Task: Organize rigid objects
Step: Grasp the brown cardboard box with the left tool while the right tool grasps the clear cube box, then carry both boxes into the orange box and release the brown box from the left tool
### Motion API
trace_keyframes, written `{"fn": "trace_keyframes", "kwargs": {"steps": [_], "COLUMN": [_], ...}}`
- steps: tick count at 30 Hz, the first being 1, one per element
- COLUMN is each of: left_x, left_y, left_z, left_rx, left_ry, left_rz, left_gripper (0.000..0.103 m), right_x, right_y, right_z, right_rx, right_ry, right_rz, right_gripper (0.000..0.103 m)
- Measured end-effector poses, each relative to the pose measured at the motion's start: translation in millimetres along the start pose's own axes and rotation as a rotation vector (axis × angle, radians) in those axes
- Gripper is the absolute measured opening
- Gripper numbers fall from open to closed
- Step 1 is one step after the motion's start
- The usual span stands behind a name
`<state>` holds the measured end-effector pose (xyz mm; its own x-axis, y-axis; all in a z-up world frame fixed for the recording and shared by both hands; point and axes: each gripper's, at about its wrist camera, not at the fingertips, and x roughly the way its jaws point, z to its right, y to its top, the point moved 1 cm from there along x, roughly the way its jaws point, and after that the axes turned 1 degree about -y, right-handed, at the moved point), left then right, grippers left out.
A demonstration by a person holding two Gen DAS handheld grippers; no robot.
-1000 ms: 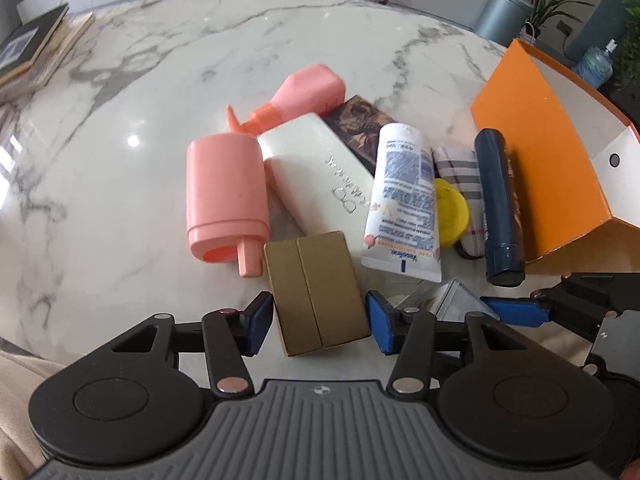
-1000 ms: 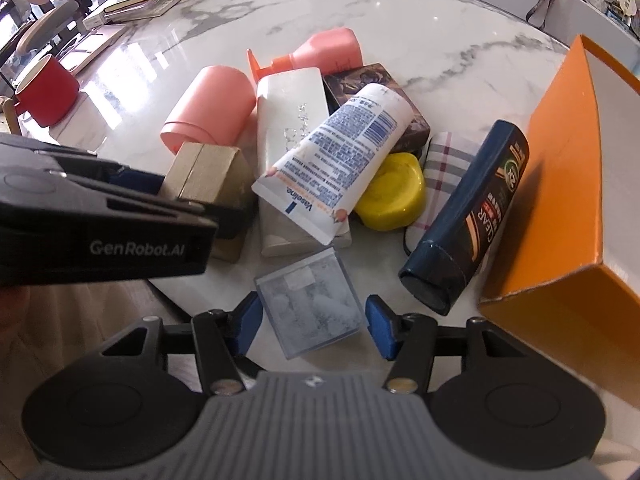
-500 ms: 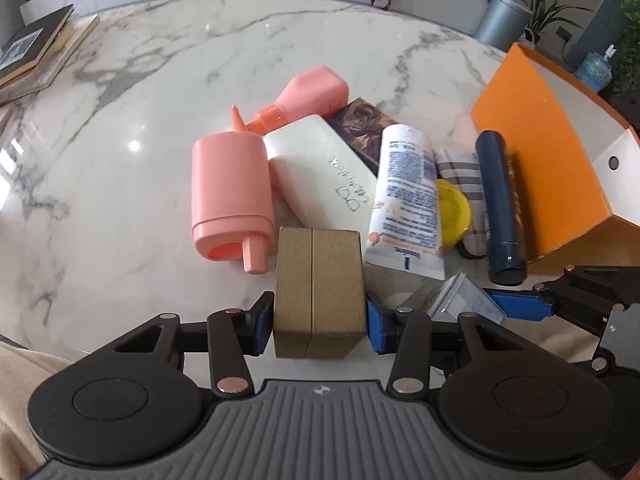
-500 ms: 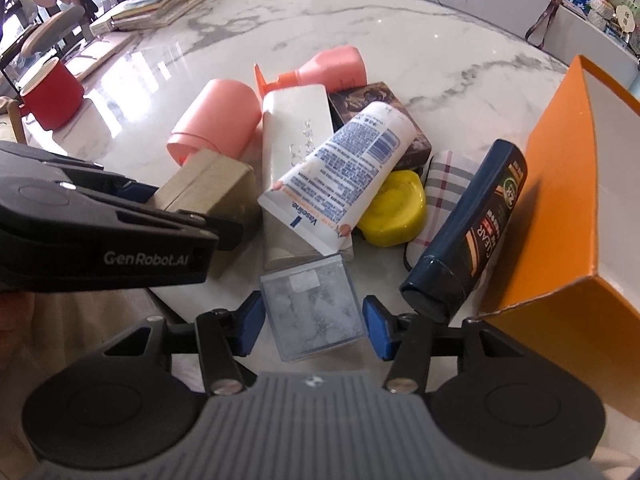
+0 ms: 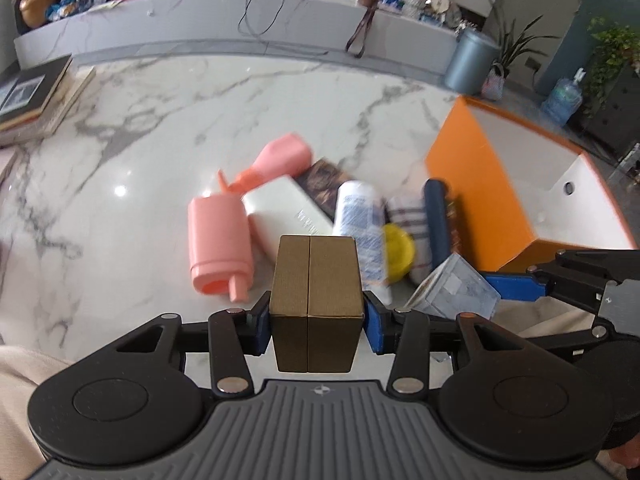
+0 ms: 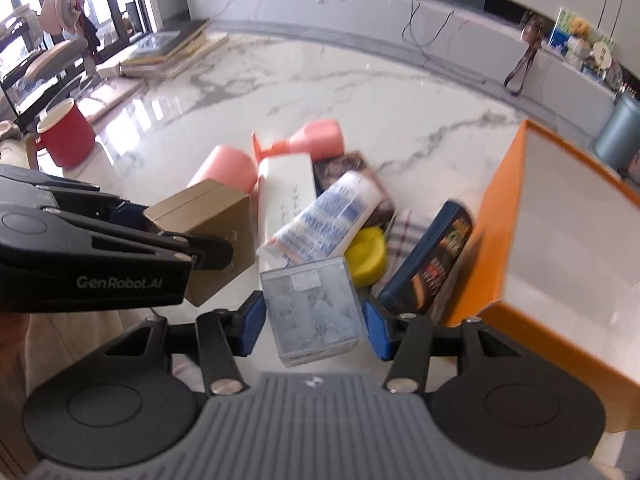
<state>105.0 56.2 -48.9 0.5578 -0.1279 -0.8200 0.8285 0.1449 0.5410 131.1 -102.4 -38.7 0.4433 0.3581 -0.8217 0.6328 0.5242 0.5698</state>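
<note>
My left gripper (image 5: 316,320) is shut on a gold-brown box (image 5: 314,280) and holds it lifted above the marble table's near edge; the box also shows in the right wrist view (image 6: 208,216). My right gripper (image 6: 314,320) is shut on a clear grey plastic box (image 6: 312,304), also lifted, seen in the left wrist view (image 5: 456,288). A pile lies on the table: pink bottle (image 5: 220,244), white case (image 5: 288,212), white-blue tube (image 5: 362,224), yellow lid (image 5: 398,248), dark blue can (image 5: 438,220).
An open orange box (image 5: 476,184) with white inside stands right of the pile, also in the right wrist view (image 6: 492,240). Books (image 5: 36,96) lie at the table's far left. A red mug (image 6: 66,136) stands at the left.
Both grippers closed on their boxes and lifted them off the table, pulling up and back. The pile has stayed in place.
</note>
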Motion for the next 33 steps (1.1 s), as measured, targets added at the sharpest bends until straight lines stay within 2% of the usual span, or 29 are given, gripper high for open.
{"fn": "trace_keyframes", "kwargs": {"steps": [11,17,21,24,31,33], "left_x": [-31.3,-31.0,-15.0,5.0,58.2,74.8], "left_y": [47.2,72.9,88.7,100.7,124.4,129.5], "left_z": [51.3,94.1,123.5,143.1,171.8,180.4], "left_rx": [0.108,0.195,0.259,0.305,0.276,0.284], "left_ry": [-0.101,-0.157,-0.221,-0.236,-0.277,-0.258], "left_rz": [0.101,0.129,0.103,0.068,-0.040,-0.055], "left_gripper": [0.051,0.051,0.051,0.051,0.051,0.051], "right_x": [-66.5,-83.3,-84.2,-78.7,-53.2,-42.7], "right_y": [19.4,22.1,19.8,15.2,-1.2,-2.5], "right_z": [45.1,93.2,131.0,158.8,201.5,211.7], "right_rx": [0.045,0.108,0.186,0.258,0.382,0.401], "right_ry": [-0.110,-0.202,-0.245,-0.252,-0.250,-0.244], "right_rz": [0.156,0.182,0.173,0.149,0.095,0.075], "right_gripper": [0.050,0.049,0.049,0.049,0.048,0.048]}}
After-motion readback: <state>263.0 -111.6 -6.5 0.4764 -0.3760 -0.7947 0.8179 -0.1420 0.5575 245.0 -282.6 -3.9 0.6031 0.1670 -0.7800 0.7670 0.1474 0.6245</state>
